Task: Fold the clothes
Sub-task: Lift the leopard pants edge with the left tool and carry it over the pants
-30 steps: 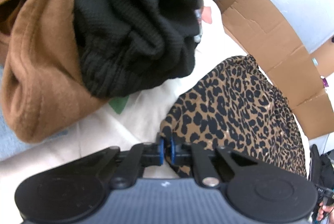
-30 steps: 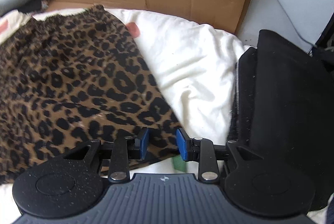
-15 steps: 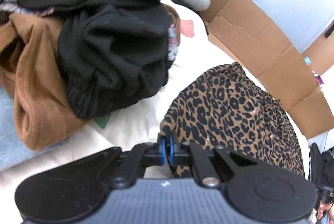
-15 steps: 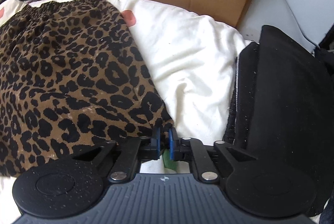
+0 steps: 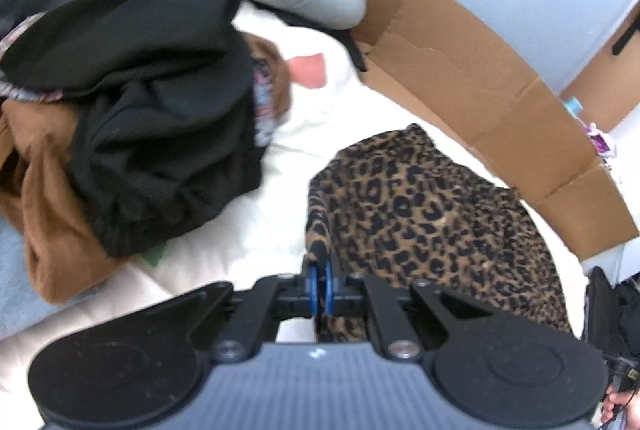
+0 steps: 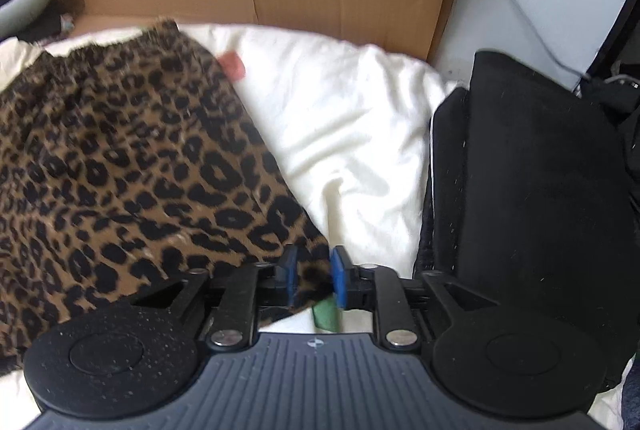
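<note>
The leopard-print garment (image 5: 432, 213) lies on the white bedding (image 6: 352, 133), between a heap of dark clothes (image 5: 160, 133) and a folded black stack (image 6: 532, 197). The left gripper (image 5: 320, 284) pinches its raised edge tight. The right gripper (image 6: 314, 276) has its jaws opening, a corner of the fabric between them.

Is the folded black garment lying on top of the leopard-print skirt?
No, the folded black garment sits apart from the leopard-print skirt, with bare white bedding between them.

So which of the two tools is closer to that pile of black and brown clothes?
Left. The left tool has the pile just ahead; the right tool sees only the leopard skirt and folded black cloth.
</note>
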`<state>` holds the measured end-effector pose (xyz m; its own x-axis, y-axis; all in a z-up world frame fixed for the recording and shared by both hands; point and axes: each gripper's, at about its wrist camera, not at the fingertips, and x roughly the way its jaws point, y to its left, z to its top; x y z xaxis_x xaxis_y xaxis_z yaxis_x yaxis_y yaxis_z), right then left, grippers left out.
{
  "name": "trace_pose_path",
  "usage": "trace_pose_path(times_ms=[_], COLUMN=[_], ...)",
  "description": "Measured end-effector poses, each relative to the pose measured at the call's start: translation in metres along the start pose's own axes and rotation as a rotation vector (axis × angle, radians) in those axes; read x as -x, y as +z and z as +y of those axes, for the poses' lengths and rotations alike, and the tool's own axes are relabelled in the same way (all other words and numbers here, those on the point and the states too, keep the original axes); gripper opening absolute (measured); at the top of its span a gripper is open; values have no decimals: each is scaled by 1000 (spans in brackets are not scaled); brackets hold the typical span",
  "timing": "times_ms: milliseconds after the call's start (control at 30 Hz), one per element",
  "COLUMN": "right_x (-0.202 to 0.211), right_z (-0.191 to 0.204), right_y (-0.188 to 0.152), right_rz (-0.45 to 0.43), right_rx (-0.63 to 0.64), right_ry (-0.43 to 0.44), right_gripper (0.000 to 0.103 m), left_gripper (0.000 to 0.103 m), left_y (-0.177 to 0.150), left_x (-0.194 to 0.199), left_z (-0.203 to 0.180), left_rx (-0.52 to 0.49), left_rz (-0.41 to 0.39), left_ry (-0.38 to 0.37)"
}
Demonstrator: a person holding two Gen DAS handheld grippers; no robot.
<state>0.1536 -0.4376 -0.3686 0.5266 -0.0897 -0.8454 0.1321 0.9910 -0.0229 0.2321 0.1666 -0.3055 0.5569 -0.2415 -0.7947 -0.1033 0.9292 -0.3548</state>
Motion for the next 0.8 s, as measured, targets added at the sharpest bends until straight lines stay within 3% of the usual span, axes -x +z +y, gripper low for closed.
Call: trace_pose_path(times_ms=[67, 200, 367, 800], right_x=[8, 22, 35, 61], right_z=[3, 15, 39, 97], right_y=[2, 5, 6, 16], right_rz=[-21, -51, -79, -133], right_rx=[-3, 32, 67, 86], right_ry=[22, 64, 151, 346], right_gripper=[30, 30, 32, 38], left_gripper=[4, 4, 4, 4], left_y=[0, -2, -4, -9], left_x=[-2, -5, -7, -16], left_z=[-8, -22, -39, -104], left_rx=[-12, -26, 10, -43], left_rz=[7, 19, 40, 71], left_ry=[1, 0, -62, -196])
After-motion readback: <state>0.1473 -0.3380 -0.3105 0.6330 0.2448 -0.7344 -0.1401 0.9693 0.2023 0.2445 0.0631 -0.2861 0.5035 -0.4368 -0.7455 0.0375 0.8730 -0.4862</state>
